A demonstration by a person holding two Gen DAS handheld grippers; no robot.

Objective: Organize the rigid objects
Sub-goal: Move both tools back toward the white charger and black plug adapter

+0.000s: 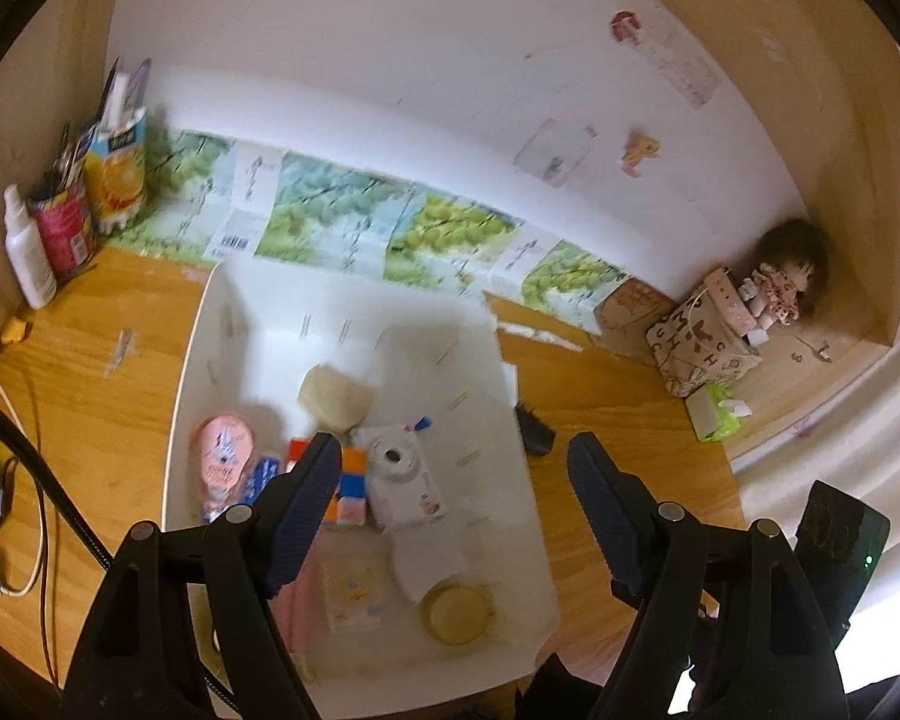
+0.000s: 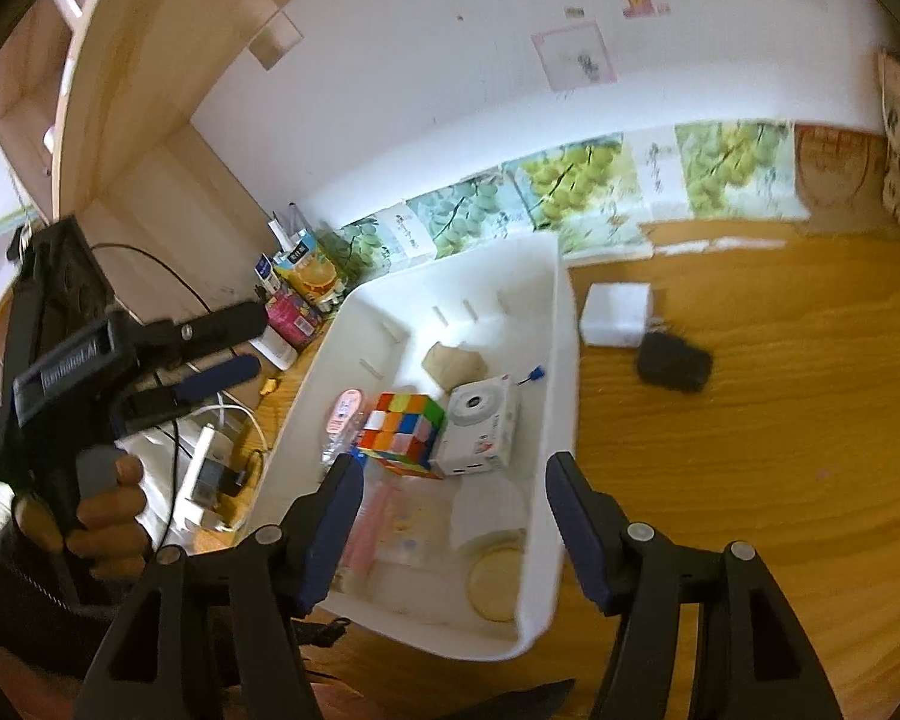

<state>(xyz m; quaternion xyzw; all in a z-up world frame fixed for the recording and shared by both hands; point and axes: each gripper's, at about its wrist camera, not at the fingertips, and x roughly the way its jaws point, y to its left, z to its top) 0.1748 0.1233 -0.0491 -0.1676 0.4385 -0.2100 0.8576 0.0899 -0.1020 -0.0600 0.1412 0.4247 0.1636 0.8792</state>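
Observation:
A white bin (image 1: 186,420) (image 2: 564,360) stands on the wooden desk. Inside it lie a colourful puzzle cube (image 2: 405,432) (image 1: 351,480), a white instant camera (image 2: 480,426) (image 1: 399,474), a pink bottle (image 1: 225,456), a beige lump (image 2: 456,363), a round yellow lid (image 1: 456,612) and pale flat packs. My left gripper (image 1: 453,462) hovers open above the bin's near half with nothing between its fingers. It also shows at the left of the right wrist view, held by a hand (image 2: 108,510). My right gripper (image 2: 455,465) is open above the bin's near end, holding nothing.
A small black object (image 2: 675,363) and a white box (image 2: 615,315) lie on the desk right of the bin. A juice carton (image 1: 117,171), red can (image 1: 63,228) and white bottle (image 1: 27,252) stand back left. A doll (image 1: 780,288) and patterned box (image 1: 699,348) sit back right. Cables (image 1: 36,480) run along the left.

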